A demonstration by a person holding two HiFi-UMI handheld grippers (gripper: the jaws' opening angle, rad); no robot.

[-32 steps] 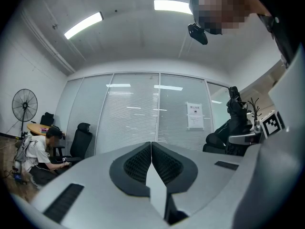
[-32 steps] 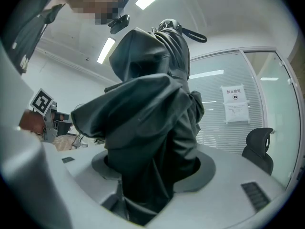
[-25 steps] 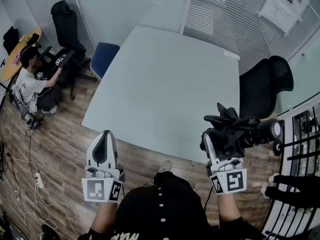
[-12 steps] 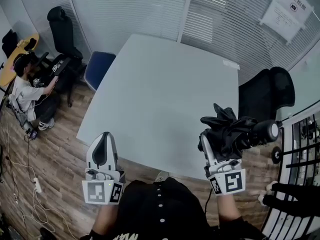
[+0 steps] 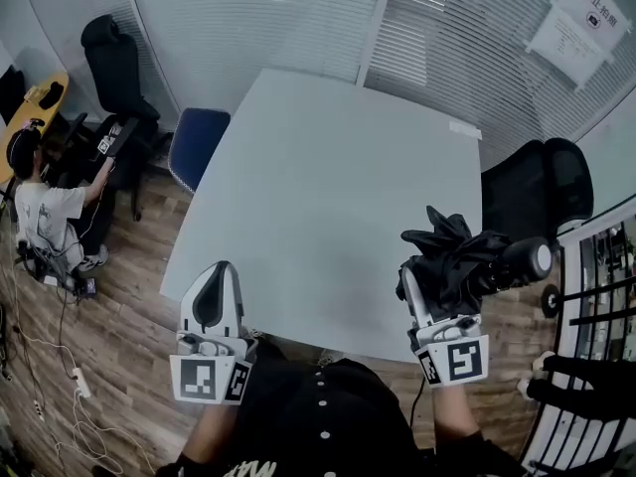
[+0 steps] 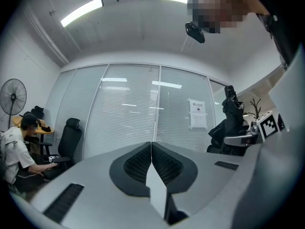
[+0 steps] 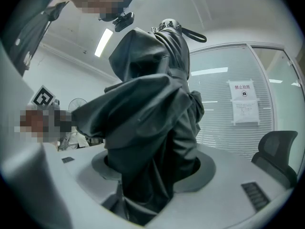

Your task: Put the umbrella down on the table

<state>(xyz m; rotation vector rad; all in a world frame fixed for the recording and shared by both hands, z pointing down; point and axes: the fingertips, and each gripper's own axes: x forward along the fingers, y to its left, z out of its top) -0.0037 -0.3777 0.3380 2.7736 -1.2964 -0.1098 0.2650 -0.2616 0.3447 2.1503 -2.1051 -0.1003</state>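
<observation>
Two grippers sit at the table's (image 5: 328, 187) near edge. We hold the folded umbrella (image 5: 467, 261) in the right gripper (image 5: 425, 301), fingers clamped on its bunched fabric, above the table's near right corner. The left gripper (image 5: 215, 276) is empty, fingers pressed together. Risk: released this close to the table's edge, the umbrella may roll off. A grip on loose fabric alone may also slip.

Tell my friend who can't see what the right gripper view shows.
The right gripper is shut on a folded black umbrella, which fills the middle. Behind it are a wall of blinds, a paper sign and a black chair.
</observation>
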